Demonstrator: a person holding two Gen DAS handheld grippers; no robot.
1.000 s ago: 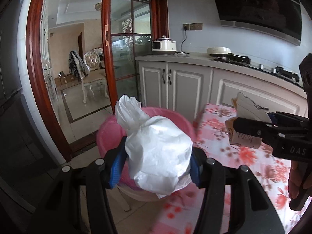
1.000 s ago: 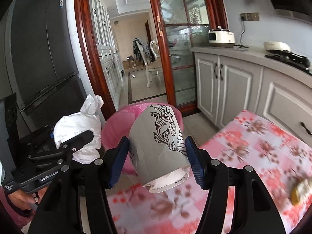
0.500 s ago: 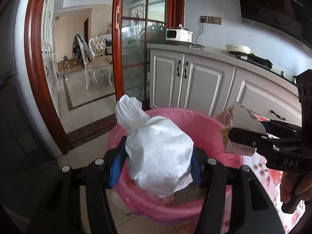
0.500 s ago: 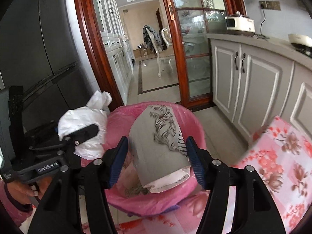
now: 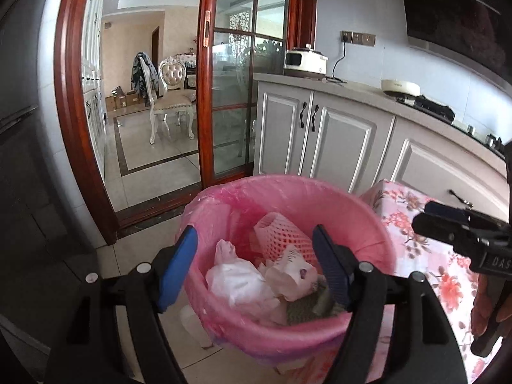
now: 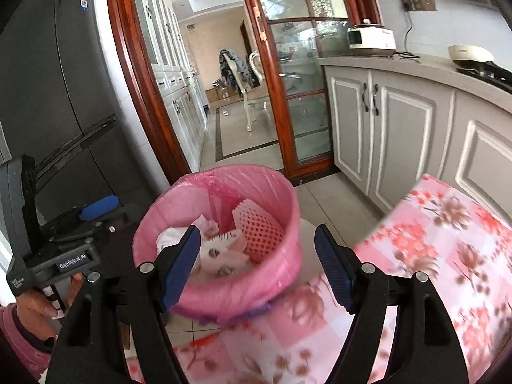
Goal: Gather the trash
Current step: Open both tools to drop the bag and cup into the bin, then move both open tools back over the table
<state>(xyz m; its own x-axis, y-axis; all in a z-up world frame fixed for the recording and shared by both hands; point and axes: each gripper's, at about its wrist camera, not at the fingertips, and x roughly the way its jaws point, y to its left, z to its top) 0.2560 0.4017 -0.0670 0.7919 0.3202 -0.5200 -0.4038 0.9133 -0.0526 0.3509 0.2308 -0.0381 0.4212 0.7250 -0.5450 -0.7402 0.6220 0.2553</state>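
Note:
A pink-lined trash bin (image 5: 352, 211) stands on the floor beside the table; it also shows in the right wrist view (image 6: 281, 198). Inside lie a crumpled white plastic bag (image 5: 243, 284), a paper cup (image 5: 292, 275) and a pink foam net (image 5: 281, 233). My left gripper (image 5: 259, 268) is open and empty just above the bin. My right gripper (image 6: 257, 265) is open and empty over the bin's near rim. The cup (image 6: 220, 252) and the net (image 6: 259, 227) show in the right wrist view too.
A table with a pink floral cloth (image 6: 441, 249) stands right of the bin. White kitchen cabinets (image 5: 339, 140) run along the right wall. A dark fridge (image 6: 54, 96) stands at the left. A wood-framed glass sliding door (image 5: 230, 96) opens to a dining room.
Both grippers opened over the bin. The white bag left my left gripper and the paper cup left my right gripper; both now lie inside the bin.

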